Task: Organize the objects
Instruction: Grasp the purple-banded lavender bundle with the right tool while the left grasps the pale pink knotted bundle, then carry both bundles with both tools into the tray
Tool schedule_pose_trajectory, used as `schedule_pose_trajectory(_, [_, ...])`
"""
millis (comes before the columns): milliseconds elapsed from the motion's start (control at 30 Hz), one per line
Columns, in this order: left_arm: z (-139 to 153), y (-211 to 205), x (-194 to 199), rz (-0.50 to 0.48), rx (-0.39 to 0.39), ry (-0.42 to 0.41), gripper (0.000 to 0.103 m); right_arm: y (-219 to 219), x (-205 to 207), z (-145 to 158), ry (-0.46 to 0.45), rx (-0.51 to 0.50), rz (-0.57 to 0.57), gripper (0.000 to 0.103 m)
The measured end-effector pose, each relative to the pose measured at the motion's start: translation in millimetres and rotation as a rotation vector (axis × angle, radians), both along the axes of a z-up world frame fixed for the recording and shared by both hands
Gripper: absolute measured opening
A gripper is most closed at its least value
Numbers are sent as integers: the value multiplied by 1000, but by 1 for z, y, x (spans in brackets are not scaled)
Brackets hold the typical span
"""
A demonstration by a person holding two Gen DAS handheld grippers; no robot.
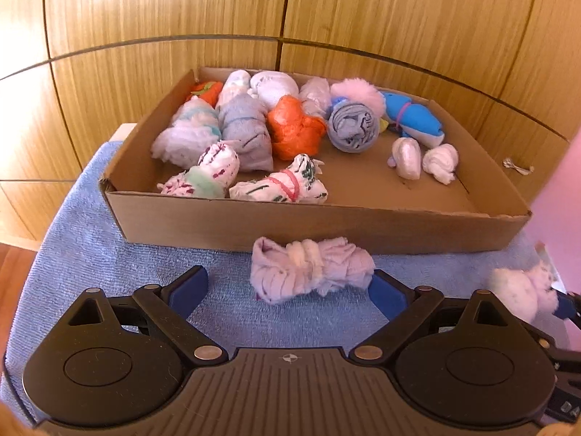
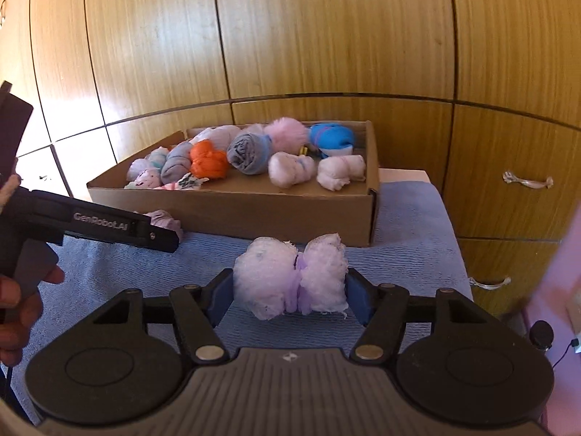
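Wooden cabinet doors (image 1: 163, 7) fill the background, and in front of them a blue towel (image 1: 83, 239) covers the surface. At its far side sits a shallow cardboard box (image 1: 290, 225) with rolled sock bundles crowded into its left and far parts: an orange bundle (image 1: 294, 130), a grey roll (image 1: 352, 127), a blue bundle (image 1: 414, 116) at the far right, and 2 small white bundles (image 1: 423, 158) alone toward the right. The near right floor of the box is bare.

On the towel just in front of the box's near wall lies a pale pink bundle (image 1: 312, 270). The left hand-held gripper (image 1: 287, 287) is released, its blue pads spread wide to either side of this bundle; the right pad is at the bundle's end, the left pad well apart from it. A person's hand (image 2: 21, 301) holds that gripper's grip, seen in the right wrist view.

Farther right, the right hand-held gripper (image 2: 290, 290) is clenched on a fluffy lilac bundle (image 2: 290, 279), both pads pressing its ends, near the box's near wall.
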State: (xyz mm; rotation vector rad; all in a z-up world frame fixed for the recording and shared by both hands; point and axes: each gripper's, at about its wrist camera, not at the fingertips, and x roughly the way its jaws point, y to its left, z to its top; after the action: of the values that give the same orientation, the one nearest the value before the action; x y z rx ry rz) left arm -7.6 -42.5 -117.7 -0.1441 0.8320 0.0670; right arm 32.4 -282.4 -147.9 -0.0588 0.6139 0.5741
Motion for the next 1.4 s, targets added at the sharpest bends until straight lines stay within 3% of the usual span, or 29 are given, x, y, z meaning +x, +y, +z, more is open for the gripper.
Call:
schedule_pose_trajectory(167, [0, -2, 2, 18, -6, -9, 91, 1, 1, 0, -3, 29, 12, 61])
schedule_pose_trajectory(233, [0, -3, 0, 20, 7, -25, 76, 0, 0, 0, -4, 35, 14, 61])
schedule_pose_trajectory(300, [1, -2, -3, 27, 2, -36, 68, -1, 0, 0, -1, 43, 12, 61])
schedule_pose_trajectory(633, [11, -2, -23, -25, 7, -58, 67, -4, 0, 4, -5, 48, 18, 62])
schedule_pose_trajectory(900, [46, -11, -34, -154, 45, -117, 67, -21, 5, 35, -51, 53, 9, 62])
schedule_pose_trajectory(1167, [79, -29, -8, -302, 40, -153, 68, -23, 24, 74, -118, 29, 52, 62])
schedule_pose_trajectory(1400, [89, -40, 33, -395, 19, -126, 68, -5, 55, 97, -124, 15, 128, 62])
